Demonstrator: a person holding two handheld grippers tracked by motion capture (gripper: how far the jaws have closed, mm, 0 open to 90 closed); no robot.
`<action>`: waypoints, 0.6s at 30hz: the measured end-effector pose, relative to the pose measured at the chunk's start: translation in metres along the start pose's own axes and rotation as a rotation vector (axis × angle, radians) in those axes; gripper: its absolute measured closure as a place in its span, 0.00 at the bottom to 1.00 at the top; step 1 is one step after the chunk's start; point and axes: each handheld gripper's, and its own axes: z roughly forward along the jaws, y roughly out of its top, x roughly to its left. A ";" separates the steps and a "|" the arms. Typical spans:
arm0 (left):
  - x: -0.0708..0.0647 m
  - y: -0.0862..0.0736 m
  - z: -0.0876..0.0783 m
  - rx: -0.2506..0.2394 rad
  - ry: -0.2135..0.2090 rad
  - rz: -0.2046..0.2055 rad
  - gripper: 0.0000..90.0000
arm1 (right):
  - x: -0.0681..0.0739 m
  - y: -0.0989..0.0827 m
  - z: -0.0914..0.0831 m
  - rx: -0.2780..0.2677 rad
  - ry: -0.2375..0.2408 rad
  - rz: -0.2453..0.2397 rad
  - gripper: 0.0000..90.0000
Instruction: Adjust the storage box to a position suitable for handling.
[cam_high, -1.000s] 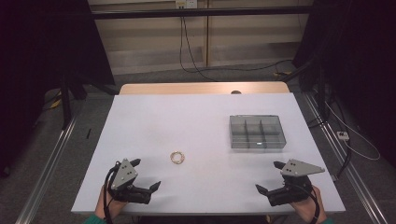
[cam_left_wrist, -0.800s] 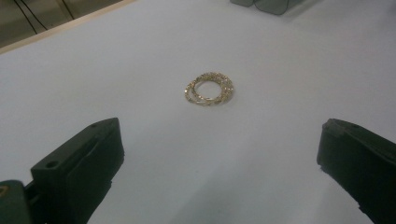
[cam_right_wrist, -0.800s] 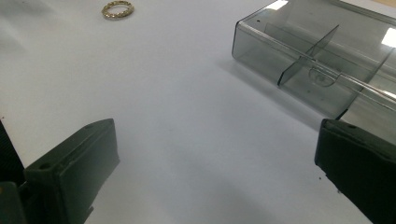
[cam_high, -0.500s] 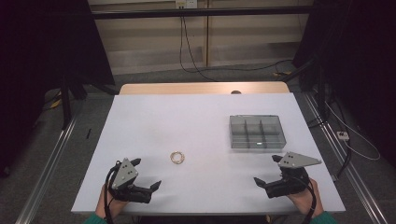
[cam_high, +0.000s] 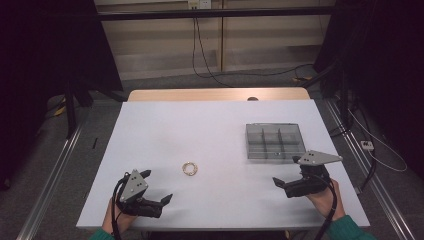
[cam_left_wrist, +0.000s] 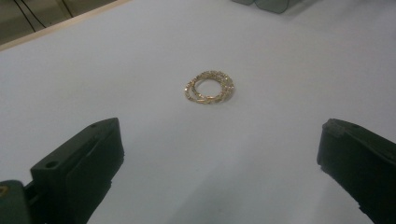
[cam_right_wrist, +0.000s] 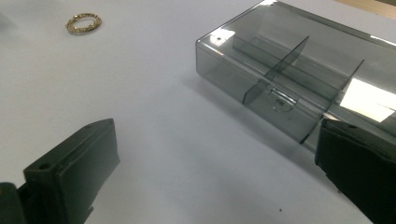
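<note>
Left black two-jaw gripper (cam_high: 156, 195) and right black two-jaw gripper (cam_high: 286, 176): jaws spread, empty.
One gold beaded ring pair (cam_high: 190, 168) at centre; one smoky clear plastic divided box (cam_high: 275, 141) at 2 o'clock; white table (cam_high: 210, 125), grey floor.

White table (cam_high: 220, 125), cables (cam_high: 210, 55) behind.

Fingers (cam_right_wrist: 70, 172) spread wide over the white surface (cam_right_wrist: 154, 154); smoky divided box (cam_right_wrist: 289, 84) right, gold ring (cam_right_wrist: 83, 22) far left

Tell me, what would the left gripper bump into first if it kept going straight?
Probably the ring. It lies on the table straight ahead of the open left gripper, with nothing between them.
</note>
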 end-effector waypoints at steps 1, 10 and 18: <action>0.000 0.000 0.000 -0.002 -0.001 -0.004 0.00 | -0.002 0.001 0.001 0.001 -0.004 0.003 0.00; 0.000 0.000 0.000 -0.008 0.001 0.000 0.00 | -0.019 0.007 0.005 -0.006 -0.034 0.033 0.14; 0.000 0.000 0.000 0.000 0.003 0.001 0.00 | -0.036 0.016 0.006 -0.031 -0.098 0.068 0.51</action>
